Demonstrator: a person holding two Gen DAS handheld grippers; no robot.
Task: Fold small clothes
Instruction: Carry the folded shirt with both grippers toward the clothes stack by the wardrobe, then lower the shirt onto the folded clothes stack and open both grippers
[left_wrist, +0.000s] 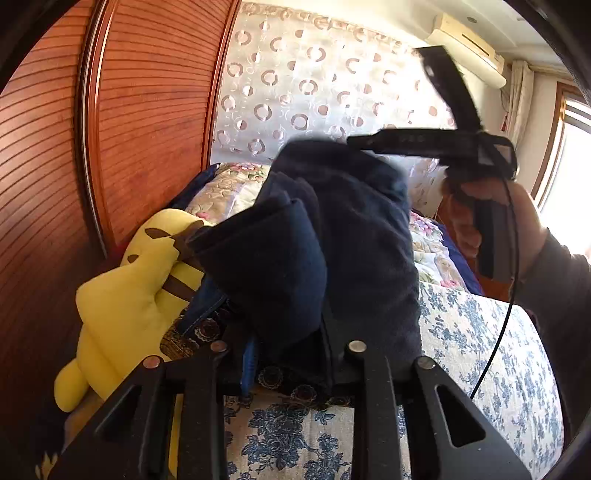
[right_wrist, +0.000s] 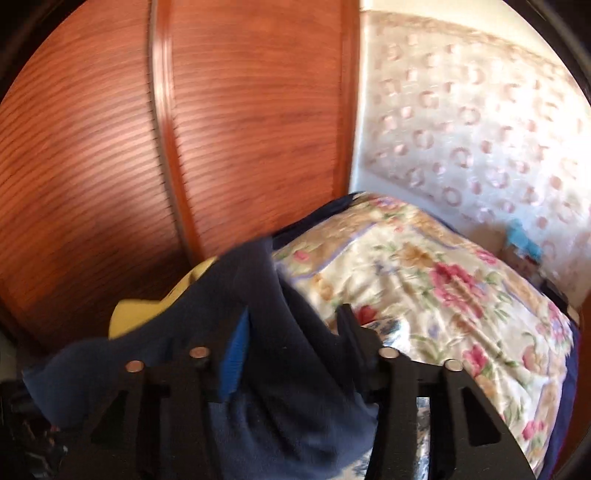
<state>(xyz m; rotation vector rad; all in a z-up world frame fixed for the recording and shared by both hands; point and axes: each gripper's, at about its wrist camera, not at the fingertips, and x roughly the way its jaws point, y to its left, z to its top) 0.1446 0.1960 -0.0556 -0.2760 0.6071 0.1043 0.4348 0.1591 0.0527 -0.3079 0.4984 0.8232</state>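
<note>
A dark navy fleece garment (left_wrist: 332, 229) lies bunched on the bed, on top of a dark patterned cloth (left_wrist: 207, 328). My left gripper (left_wrist: 288, 354) is at its near edge with the fabric between the fingers; the blue pad (left_wrist: 248, 365) shows bare beside the cloth, so the jaws stand open. In the right wrist view the same garment (right_wrist: 280, 369) fills the gap of my right gripper (right_wrist: 291, 325) and drapes over the left finger, with the jaws wide apart. In the left wrist view a hand (left_wrist: 498, 221) holds that right gripper above the garment's far edge.
A yellow plush toy (left_wrist: 122, 295) lies left of the garment against the wooden wardrobe doors (left_wrist: 147, 110). A floral quilt (right_wrist: 424, 295) is piled behind. The blue flowered sheet (left_wrist: 480, 350) stretches right. A black cable (left_wrist: 498, 332) hangs from the hand.
</note>
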